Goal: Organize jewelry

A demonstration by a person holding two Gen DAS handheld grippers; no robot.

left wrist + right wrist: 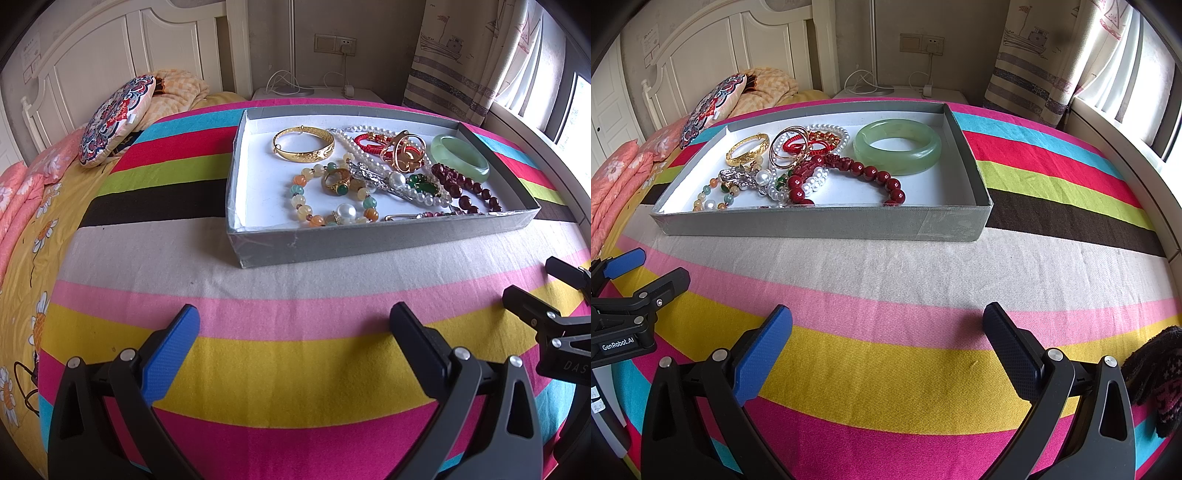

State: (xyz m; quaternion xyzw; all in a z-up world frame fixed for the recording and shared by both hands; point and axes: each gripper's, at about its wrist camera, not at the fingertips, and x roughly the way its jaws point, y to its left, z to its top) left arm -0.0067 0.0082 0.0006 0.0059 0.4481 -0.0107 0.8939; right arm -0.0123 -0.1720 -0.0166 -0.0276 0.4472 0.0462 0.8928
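Two grippers, both spread wide with nothing between the fingers. Left gripper [295,347]: hovering over the striped blanket [258,369], short of the tray. Right gripper [886,347]: likewise over the blanket, just beside the left one.

Grey cardboard tray [314,247]: shallow, white-lined, resting on the blanket beyond both grippers. Contents, all jewelry, heaped toward its right half:
- gold bangle [303,147], lying apart at the far left;
- green jade bangle [897,146], far right corner;
- dark red bead bracelet [864,177], in front of the jade bangle;
- pearl strand [354,144], tangled with red cord and gold rings;
- multicoloured bead bracelet [306,199], near edge.

Patterned cushion [114,118]: far left, against the white headboard [110,48].
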